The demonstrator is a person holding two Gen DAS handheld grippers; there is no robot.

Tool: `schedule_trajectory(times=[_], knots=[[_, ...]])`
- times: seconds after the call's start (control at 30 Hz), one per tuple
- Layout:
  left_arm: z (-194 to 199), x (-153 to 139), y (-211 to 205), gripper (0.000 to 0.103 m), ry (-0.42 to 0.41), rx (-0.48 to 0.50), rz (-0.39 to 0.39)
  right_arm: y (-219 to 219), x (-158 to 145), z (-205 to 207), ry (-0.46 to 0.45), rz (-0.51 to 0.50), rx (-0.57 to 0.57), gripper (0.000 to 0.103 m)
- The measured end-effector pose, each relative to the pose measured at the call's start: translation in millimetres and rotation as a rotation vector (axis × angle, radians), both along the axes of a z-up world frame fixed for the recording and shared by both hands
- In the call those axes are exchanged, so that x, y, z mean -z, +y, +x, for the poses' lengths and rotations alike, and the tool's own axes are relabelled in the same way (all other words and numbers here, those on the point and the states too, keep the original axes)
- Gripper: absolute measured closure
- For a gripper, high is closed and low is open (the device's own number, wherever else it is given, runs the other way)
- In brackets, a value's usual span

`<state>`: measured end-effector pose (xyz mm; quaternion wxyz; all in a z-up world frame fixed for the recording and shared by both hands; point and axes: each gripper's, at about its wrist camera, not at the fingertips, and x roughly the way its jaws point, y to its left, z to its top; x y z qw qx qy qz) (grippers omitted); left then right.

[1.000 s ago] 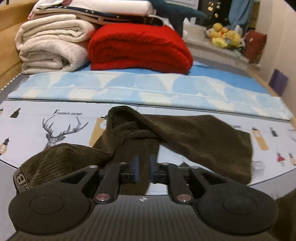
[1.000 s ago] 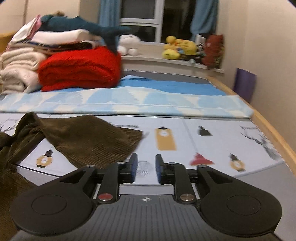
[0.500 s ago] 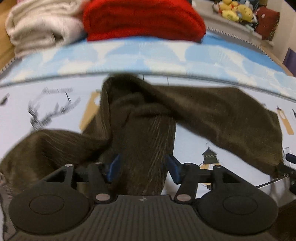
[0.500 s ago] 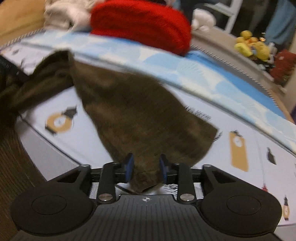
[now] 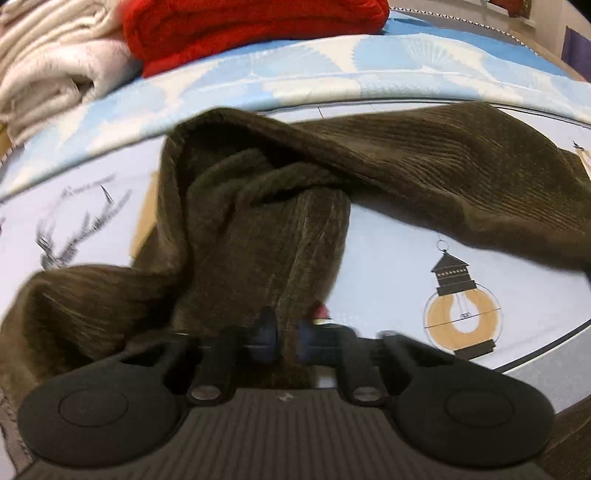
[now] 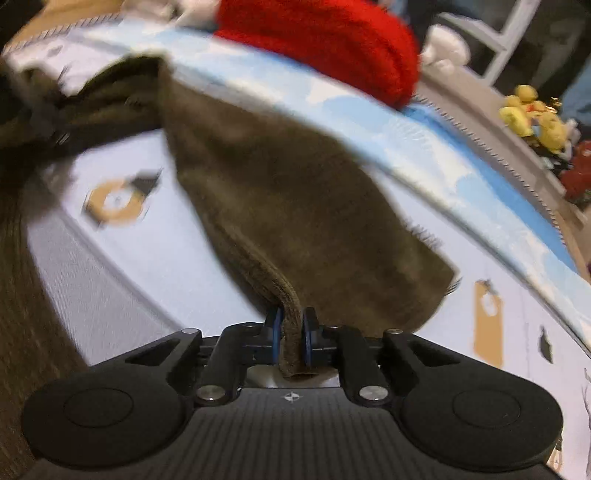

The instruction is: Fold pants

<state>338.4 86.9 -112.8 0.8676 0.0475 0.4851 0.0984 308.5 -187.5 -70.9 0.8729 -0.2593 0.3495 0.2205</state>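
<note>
Left wrist view: one pair of brown corduroy pants [image 5: 280, 206] crumpled on the bed [image 5: 388, 258], one leg running toward the near edge into the left claw [image 5: 286, 334], just closed and clenched on the cloth; the other leg stretching rightward. One red blanket [image 5: 240, 29], one cream blanket [image 5: 48, 62] behind. Right wrist view only: right claw [image 6: 293, 341], also just closed, gripping a hem; yellow plush toys [image 6: 532, 114], count unclear.
</note>
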Motion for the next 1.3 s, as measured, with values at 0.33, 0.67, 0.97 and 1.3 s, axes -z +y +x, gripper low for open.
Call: schedule_trajectory(times=[0.33,0.67,0.97,1.3], knots=[[-37,-45,17,0.095,-0.035,0.282,-0.138,-101,-200,50,-0.141,0.229,0.316,0.092],[-77,-55,3,0.052,0.063,0.679,-0.339,-204,-154,96,-0.004,0.236,0.825,0.079],[-60,-89,47,0.047,-0.082,0.409,-0.340,-305,6,-17,0.265,0.637,1.361,0.072],[-52,-102,110,0.048,-0.142,0.069,-0.248,-307,16,6,0.172,0.628,1.324,0.096]])
